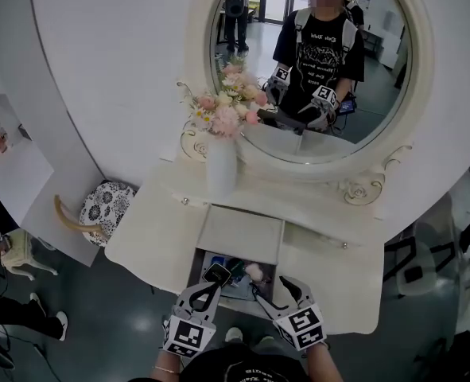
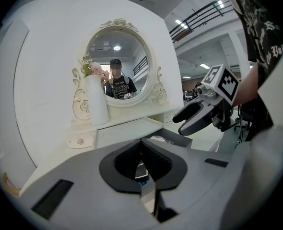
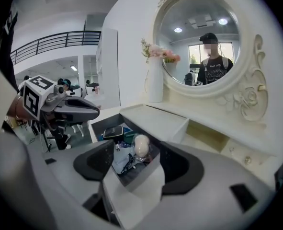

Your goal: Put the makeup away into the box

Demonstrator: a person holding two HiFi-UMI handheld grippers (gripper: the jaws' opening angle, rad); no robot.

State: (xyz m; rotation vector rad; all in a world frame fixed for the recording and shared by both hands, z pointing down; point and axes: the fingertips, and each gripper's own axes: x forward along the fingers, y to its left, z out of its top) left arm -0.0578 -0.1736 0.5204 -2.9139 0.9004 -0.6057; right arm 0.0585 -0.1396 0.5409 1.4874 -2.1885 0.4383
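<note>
An open drawer (image 1: 195, 270) at the front of the white vanity holds makeup. A pale pink puff (image 1: 254, 271) (image 3: 141, 146) and a black compact (image 1: 217, 274) (image 3: 113, 132) lie in it among smaller items. My left gripper (image 1: 216, 283) (image 2: 141, 145) hovers at the drawer's left, jaws together at the tips. Drawer contents show through the slit behind them, and I see nothing held. My right gripper (image 1: 276, 286) (image 3: 134, 155) stands open over the drawer's front right corner. The puff lies beyond its jaws, untouched. Each gripper shows in the other's view, the left gripper (image 3: 96, 111) and the right gripper (image 2: 194, 119).
A white vase of pink flowers (image 1: 221, 165) (image 2: 97, 107) stands on the vanity top left of the round mirror (image 1: 314, 54). The mirror reflects the person with both grippers. A stool with a patterned cushion (image 1: 106, 207) sits left of the vanity. A closed side drawer knob (image 1: 345, 245) is at the right.
</note>
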